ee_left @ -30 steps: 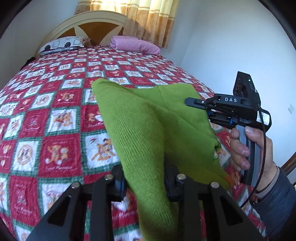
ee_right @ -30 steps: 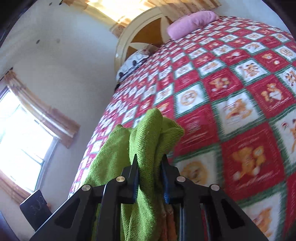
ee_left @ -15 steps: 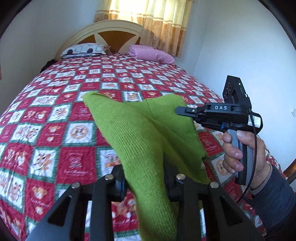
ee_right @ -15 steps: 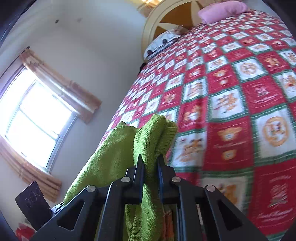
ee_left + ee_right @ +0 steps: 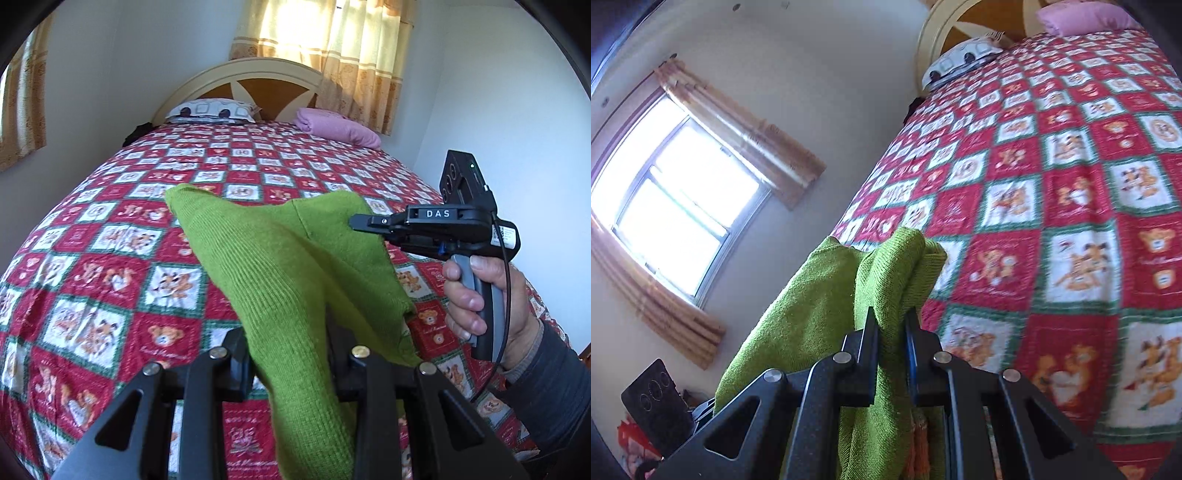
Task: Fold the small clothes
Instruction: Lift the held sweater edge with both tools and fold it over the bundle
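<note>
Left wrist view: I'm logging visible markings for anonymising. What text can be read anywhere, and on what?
"DAS": white letters on the right gripper body.
White sticker at the rear of that gripper: print too small to read.
Script under the bears on the red quilt: too blurred to read.

Garment (image 5: 280, 266) above bed (image 5: 110, 266), btwn both tools; pillows (image 5: 212, 110) behind.
</note>
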Available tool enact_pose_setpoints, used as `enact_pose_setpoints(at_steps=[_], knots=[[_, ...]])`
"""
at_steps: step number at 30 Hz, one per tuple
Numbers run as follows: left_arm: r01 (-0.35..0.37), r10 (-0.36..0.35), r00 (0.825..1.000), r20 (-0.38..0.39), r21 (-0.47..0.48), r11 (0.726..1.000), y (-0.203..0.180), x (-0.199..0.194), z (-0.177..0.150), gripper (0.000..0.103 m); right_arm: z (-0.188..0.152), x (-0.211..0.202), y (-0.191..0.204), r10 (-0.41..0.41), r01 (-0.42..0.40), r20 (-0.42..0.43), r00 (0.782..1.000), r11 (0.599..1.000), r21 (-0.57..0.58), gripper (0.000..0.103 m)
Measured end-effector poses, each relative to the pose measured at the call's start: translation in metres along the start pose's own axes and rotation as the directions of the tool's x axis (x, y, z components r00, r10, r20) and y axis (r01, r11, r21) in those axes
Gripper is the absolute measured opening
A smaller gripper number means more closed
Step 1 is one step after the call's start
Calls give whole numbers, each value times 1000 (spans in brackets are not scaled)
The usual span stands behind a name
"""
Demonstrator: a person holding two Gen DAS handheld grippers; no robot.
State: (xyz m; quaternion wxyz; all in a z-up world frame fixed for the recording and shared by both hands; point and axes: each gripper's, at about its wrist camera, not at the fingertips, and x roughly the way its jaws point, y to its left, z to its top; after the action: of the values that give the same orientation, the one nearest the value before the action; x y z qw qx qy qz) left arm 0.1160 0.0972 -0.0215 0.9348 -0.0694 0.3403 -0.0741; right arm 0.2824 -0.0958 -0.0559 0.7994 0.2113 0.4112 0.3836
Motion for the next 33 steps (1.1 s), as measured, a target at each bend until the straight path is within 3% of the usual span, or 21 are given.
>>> enact_pose_setpoints(at_steps=[15, 33], knots=[[-90, 88, 995, -46, -58, 994, 57, -8, -44, 30, -19, 82, 12, 0, -1, -129, 992, 1000, -9, 12], [-93, 86, 994, -72, -101, 991, 77, -5, -74, 31, -15, 94, 23, 4, -9, -165, 986, 1000, -29, 12]])
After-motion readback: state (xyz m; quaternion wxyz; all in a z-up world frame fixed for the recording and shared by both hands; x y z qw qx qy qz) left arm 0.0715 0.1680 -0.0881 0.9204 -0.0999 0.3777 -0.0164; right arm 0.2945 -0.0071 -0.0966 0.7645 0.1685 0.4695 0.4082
